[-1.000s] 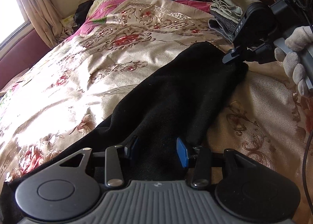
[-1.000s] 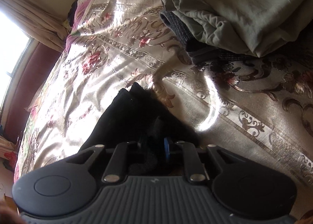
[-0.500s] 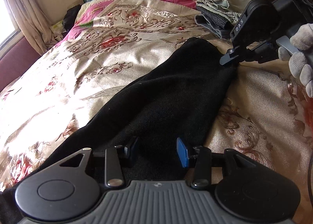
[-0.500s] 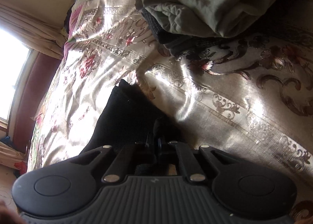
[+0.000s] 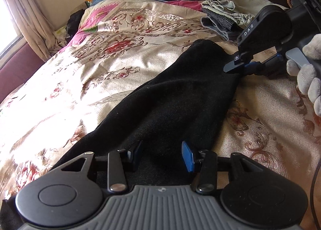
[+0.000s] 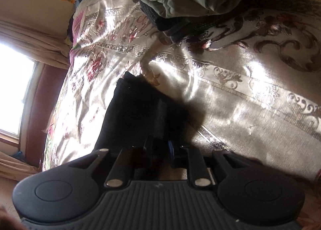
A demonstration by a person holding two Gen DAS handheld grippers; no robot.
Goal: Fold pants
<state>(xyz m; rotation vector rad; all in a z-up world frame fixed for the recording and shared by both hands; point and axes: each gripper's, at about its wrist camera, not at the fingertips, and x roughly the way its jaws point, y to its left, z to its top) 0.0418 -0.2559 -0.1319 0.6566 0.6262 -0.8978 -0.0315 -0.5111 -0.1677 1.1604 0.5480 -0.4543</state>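
The left gripper (image 5: 161, 154) has its jaws spread apart, and the black pants (image 5: 176, 97) run between and under the two blue pads, pinched by neither. The right gripper (image 6: 158, 145) has its jaws drawn close on the corner of the pants (image 6: 136, 113) at their far end, a fold of black cloth standing between the pads. The pants lie stretched along the flowered bedspread (image 5: 112, 53), with a pile of folded clothes (image 5: 222, 12) near the headboard beyond them.
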